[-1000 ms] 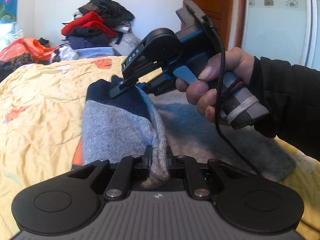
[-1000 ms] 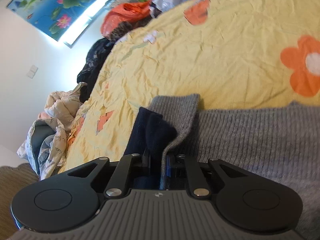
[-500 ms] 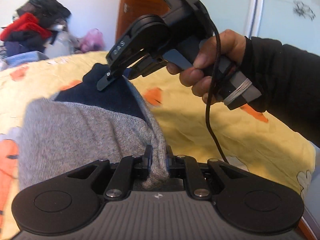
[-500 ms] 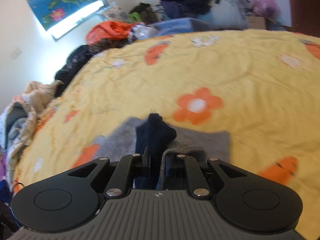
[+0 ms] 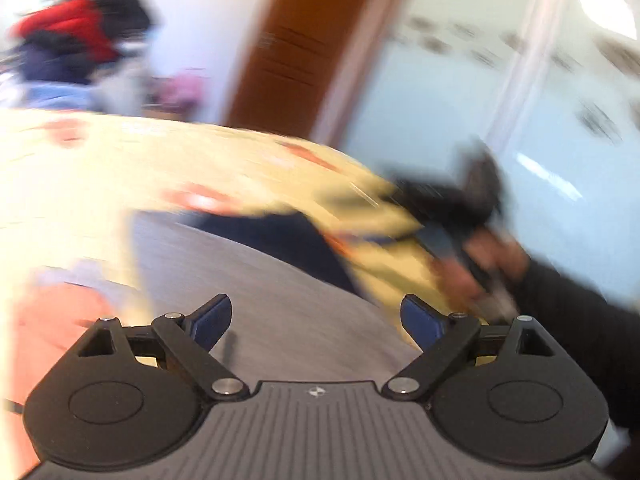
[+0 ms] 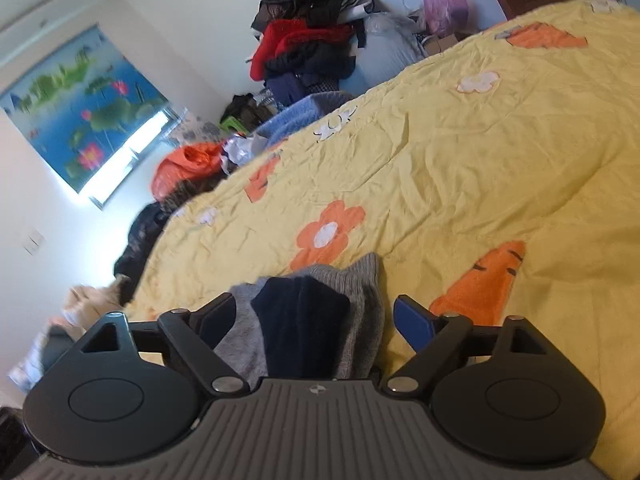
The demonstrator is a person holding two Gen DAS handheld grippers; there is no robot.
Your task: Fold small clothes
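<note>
Letting go of the fold: both tongs, left tongs point(image 5: 316, 322) & right tongs point(image 6: 314, 320), are opening wide, pads off the grey-and-navy sweater point(image 6: 316, 320), which lies on the yellow bed point(image 6: 460, 160) at 6 o'clock (left view blurred). Back straight out, w/o snagging the knit.

A wide stretch of the yellow flower-print bedspread point(image 6: 460, 168) lies open beyond the grey and navy knitted garment point(image 6: 316, 320), which fills the gap between the opening jaws of the right gripper point(image 6: 314, 322). A tall heap of red, black and navy clothes point(image 6: 308, 40) and an orange bundle of cloth point(image 6: 188, 164) crowd the far edge.
</note>
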